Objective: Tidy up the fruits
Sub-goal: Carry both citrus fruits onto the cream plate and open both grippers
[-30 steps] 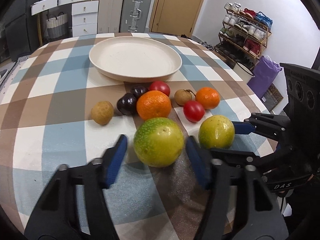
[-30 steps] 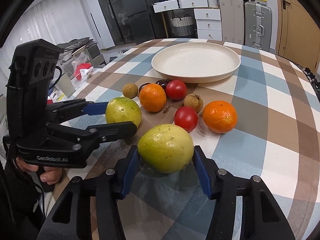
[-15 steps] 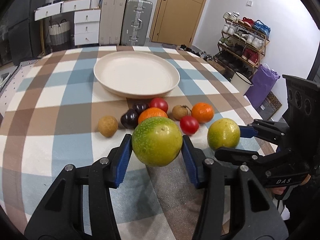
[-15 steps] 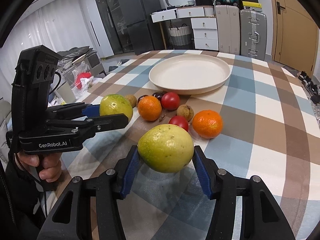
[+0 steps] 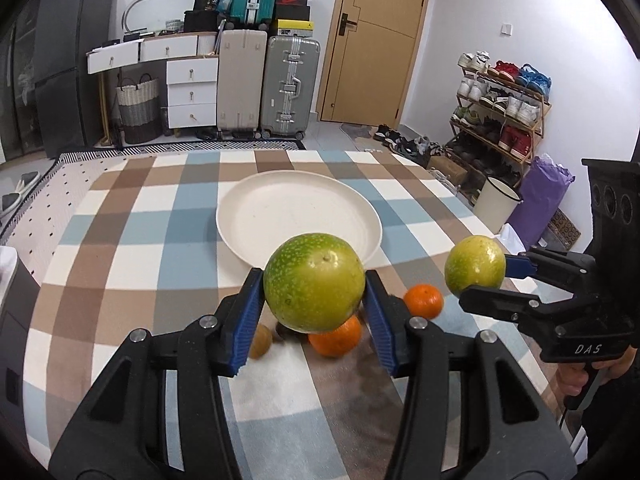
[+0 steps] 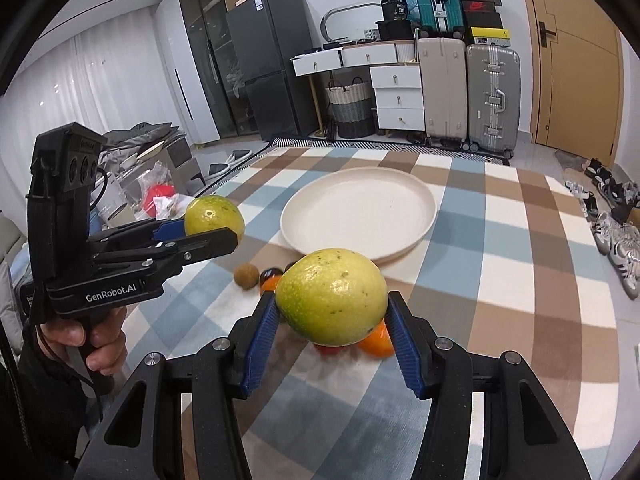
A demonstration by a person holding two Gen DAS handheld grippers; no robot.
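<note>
Fruits (image 5: 314, 282) now higher above table (image 5: 120, 264)

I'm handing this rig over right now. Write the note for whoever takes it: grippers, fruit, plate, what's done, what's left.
Left gripper: jaws shut on a speckled green citrus, held above the table.
Right gripper: jaws shut on a yellow-green citrus, also held above the table.
Cream plate: sits beyond the fruit, nothing on it.
On the checked tablecloth, under the grippers: two oranges, a small brown fruit, dark and red fruits partly hidden.
Done: both big citrus picked up.
Left: probably set both on the plate, then gather the small fruits.
</note>
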